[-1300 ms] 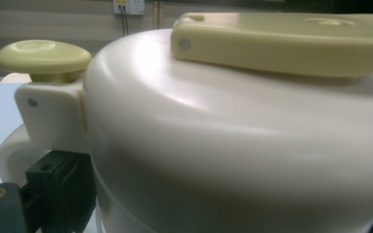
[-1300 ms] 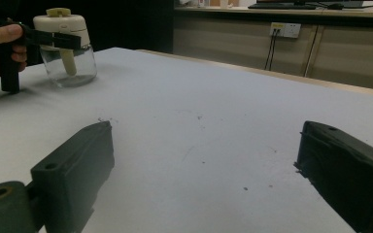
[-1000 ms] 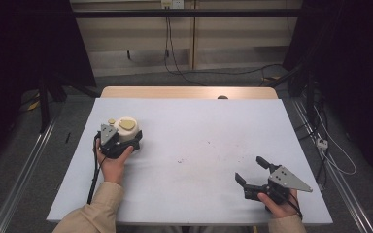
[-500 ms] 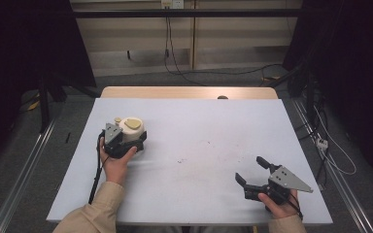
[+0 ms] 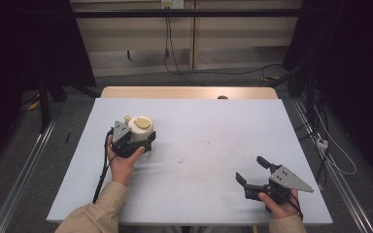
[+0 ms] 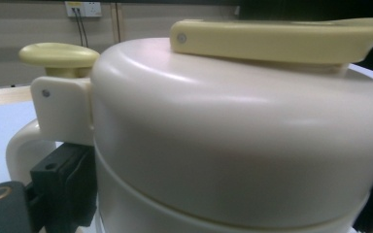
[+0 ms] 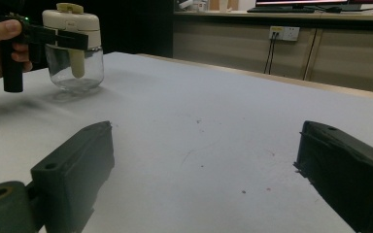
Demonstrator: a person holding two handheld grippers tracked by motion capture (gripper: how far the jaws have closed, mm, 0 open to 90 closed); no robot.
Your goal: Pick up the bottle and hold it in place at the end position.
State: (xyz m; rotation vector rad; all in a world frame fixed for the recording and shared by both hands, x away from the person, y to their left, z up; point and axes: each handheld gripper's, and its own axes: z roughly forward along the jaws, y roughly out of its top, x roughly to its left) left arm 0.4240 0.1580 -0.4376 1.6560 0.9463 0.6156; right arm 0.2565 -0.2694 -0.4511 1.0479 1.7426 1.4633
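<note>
While a cream-lidded glass jar (image 5: 140, 135) is pinched at its lid by the left gripper (image 5: 135, 141) toward the desk's (image 5: 213, 121) left edge, the right gripper (image 5: 253, 171) is held spread and empty near the front right corner; the grasp seems made, further handling remaining

The white tabletop (image 5: 209, 145) lies bare between the two grippers; a gripper could pass freely there. The cream-lidded glass jar (image 5: 140, 133) alone stands on it, at the left; the jar sits upright on the tabletop.
</note>
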